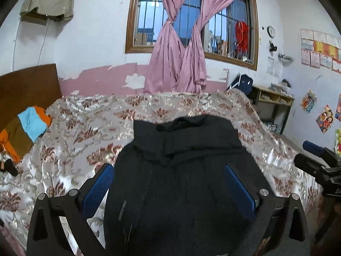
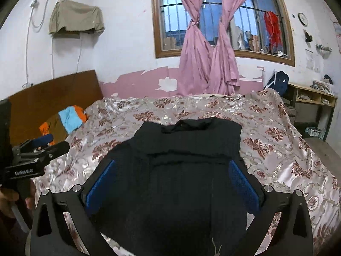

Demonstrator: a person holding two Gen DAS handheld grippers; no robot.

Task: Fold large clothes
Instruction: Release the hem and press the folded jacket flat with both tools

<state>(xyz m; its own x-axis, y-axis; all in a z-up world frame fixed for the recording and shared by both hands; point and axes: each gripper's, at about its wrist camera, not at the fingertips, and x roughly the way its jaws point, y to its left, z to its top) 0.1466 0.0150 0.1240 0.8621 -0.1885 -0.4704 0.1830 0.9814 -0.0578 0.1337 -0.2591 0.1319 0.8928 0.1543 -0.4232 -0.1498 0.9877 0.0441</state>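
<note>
A large black garment (image 1: 181, 170) lies spread on the floral bedspread (image 1: 85, 128), its collar toward the far wall and its lower part partly folded up over the body. My left gripper (image 1: 169, 188) hovers over the near part, open, blue pads (image 1: 100, 187) wide apart with nothing between them. In the right wrist view the same garment (image 2: 181, 160) fills the middle, and my right gripper (image 2: 173, 183) hangs open above it, holding nothing. Each gripper shows at the edge of the other's view: the right gripper (image 1: 315, 162) and the left gripper (image 2: 36, 149).
An orange, blue and brown pile of clothes (image 1: 23, 132) lies by the wooden headboard (image 1: 27, 85) at the left. Pink curtains (image 1: 177, 53) hang at the barred window behind the bed. A desk (image 1: 275, 104) and a dark backpack (image 1: 243, 83) stand at the right. A hand (image 2: 6, 200) holds the left gripper.
</note>
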